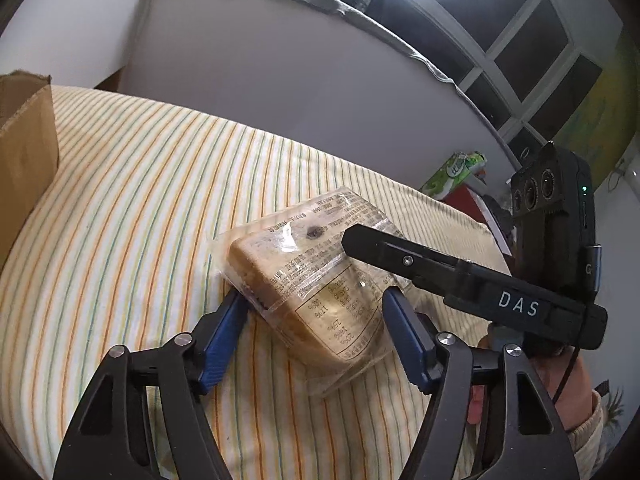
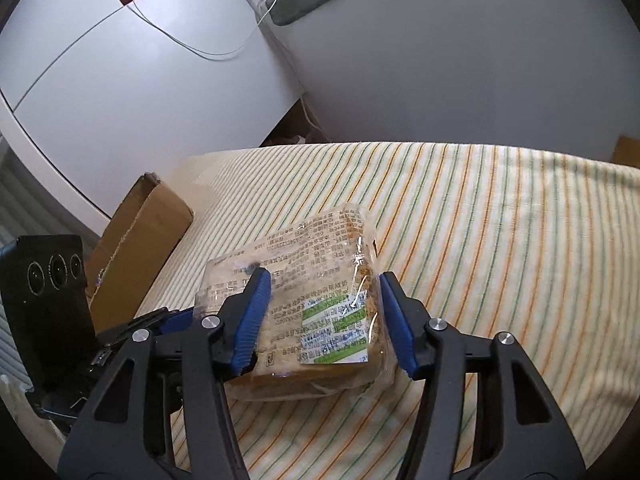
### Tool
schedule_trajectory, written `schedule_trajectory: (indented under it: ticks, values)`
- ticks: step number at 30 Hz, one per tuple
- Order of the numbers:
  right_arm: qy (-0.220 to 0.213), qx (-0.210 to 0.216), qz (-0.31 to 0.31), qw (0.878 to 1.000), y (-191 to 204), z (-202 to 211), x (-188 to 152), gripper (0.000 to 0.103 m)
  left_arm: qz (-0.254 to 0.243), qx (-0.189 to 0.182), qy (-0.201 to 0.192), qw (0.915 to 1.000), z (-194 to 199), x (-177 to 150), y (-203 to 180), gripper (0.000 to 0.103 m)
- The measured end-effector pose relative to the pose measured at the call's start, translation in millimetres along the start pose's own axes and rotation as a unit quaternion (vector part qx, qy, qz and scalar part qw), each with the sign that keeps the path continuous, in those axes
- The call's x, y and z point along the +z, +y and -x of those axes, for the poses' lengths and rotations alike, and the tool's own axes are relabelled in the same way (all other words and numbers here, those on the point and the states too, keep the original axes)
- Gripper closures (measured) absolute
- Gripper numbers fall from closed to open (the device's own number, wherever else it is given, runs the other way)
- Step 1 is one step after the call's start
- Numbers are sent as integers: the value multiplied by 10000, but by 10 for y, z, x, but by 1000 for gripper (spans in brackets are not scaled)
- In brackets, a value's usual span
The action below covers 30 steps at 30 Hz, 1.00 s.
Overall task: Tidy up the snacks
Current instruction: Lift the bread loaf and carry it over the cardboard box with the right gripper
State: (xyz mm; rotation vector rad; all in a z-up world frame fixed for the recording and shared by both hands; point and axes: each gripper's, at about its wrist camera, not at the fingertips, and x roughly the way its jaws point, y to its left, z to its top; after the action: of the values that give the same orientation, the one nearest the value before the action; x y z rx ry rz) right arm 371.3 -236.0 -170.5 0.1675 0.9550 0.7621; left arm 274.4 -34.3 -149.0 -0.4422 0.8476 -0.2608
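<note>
A clear-wrapped block of sliced bread [image 1: 320, 276] with printed text lies on the striped cloth [image 1: 140, 200]. My left gripper [image 1: 316, 328] straddles its near end, blue pads on both sides, jaws touching the wrapper. The right gripper's black finger [image 1: 460, 276] lies across the pack from the right. In the right wrist view my right gripper [image 2: 324, 320] is closed on the same bread pack [image 2: 312, 300], pads pressing both sides. The left gripper's body [image 2: 52, 304] shows at the left edge.
An open cardboard box [image 2: 140, 236] stands on the cloth left of the bread; it also shows in the left wrist view [image 1: 24, 152]. A green snack bag [image 1: 456, 172] lies past the cloth's far right edge. White cabinet and grey wall stand behind.
</note>
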Motion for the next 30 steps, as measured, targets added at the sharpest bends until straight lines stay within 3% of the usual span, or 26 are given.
schedule_trajectory:
  ticks: [8, 16, 22, 26, 30]
  values:
    - [-344, -214, -112, 9991, 229, 288, -109, 45, -337, 59, -315, 9989, 216, -46, -126, 36]
    - [-592, -567, -570, 9950, 500, 576, -581, 45, -593, -143, -283, 9977, 484, -324, -183, 36]
    - [-974, -814, -794, 9887, 880, 950, -859, 45, -877, -513, -213, 9946, 794, -518, -289, 37]
    - [-1323, -868, -837, 9838, 1178, 1216, -839, 45, -1144, -731, -407, 9899, 1154, -564, -327, 36]
    - [-1626, -947, -592, 9804, 1569, 1401, -614, 45, -1273, -936, -663, 9852, 1535, -430, -335, 36]
